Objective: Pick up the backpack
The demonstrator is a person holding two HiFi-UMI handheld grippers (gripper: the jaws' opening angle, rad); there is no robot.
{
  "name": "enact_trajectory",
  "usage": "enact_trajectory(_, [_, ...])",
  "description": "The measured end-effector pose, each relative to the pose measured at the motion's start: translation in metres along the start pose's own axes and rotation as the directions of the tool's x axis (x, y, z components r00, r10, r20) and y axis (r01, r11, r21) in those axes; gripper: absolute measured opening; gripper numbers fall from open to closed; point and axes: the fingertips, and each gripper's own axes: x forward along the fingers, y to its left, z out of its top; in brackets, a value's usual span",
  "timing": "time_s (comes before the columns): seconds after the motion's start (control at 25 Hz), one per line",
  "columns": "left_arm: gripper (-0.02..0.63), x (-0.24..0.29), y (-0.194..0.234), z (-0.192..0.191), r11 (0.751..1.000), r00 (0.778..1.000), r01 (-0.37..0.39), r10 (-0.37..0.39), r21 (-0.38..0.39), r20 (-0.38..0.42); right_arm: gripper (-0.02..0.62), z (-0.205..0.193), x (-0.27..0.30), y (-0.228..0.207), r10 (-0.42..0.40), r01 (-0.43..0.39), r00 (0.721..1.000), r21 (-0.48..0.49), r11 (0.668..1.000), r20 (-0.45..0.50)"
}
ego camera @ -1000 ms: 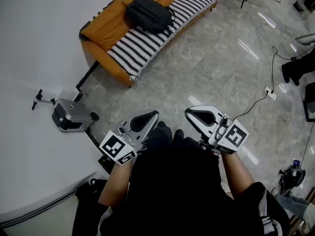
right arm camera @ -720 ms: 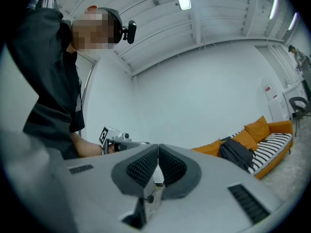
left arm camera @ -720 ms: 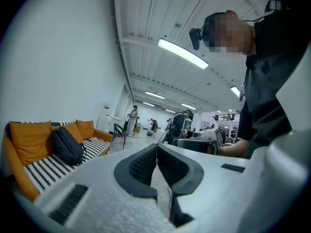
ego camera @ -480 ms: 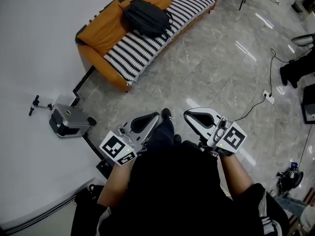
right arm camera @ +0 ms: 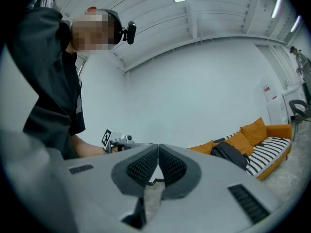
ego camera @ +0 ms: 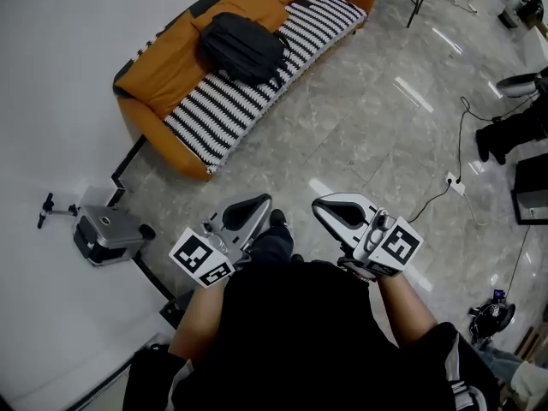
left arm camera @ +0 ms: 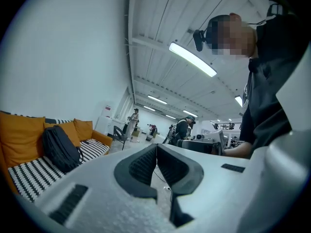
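The backpack (ego camera: 242, 47) lies on the striped seat of the orange sofa (ego camera: 152, 80). It leans on the back cushions, far across the floor (ego camera: 360, 118) from both grippers. The left gripper (ego camera: 257, 205) and the right gripper (ego camera: 330, 208) are held out in front of the person, side by side. Each one has its jaws pressed together with nothing in them. So the bag is not picked up yet.

What could go wrong? If the jaws do not open before they reach the bag, they will only poke it and push it deeper into the cushions. The bag looks soft and floppy. A pinch on loose cloth may slip, and then the bag could sag or slide off the seat. A strap would likely be safer to grab, but none shows clearly from here. A thin cable (ego camera: 428, 199) lies on the floor to the right, so a step that way could catch a foot.
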Motion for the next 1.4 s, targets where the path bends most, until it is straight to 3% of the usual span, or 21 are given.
enact_trajectory(0.36, [0.023, 0.071, 0.071, 0.032, 0.996, 0.996, 0.089, -0.089, -0.008, -0.012, 0.028, 0.038, 0.037, -0.086, -0.061, 0.061, 0.998, -0.022, 0.998, 0.012])
enact_trajectory(0.64, [0.023, 0.124, 0.106, 0.037, 0.992, 0.991, 0.128, -0.129, -0.015, -0.028, 0.028, 0.054, 0.032, -0.153, -0.129, 0.13, 0.991, -0.021, 0.991, 0.035])
enact_trajectory(0.84, [0.023, 0.167, 0.129, 0.036, 0.996, 0.996, 0.081, -0.082, -0.028, -0.028, 0.028, 0.05, 0.016, -0.203, -0.11, 0.11, 0.994, 0.001, 0.994, 0.008])
enact_trajectory(1.12, [0.023, 0.235, 0.164, 0.053, 1.0, 1.0, -0.017, 0.016, -0.016, -0.016, 0.027, 0.097, 0.003, -0.297, -0.052, 0.053, 0.996, -0.013, 0.999, 0.073])
enact_trajectory(1.4, [0.023, 0.288, 0.173, 0.071, 0.995, 0.995, -0.099, 0.099, 0.007, 0.006, 0.027, 0.107, -0.02, -0.356, 0.03, -0.028, 0.999, -0.041, 0.999, 0.04])
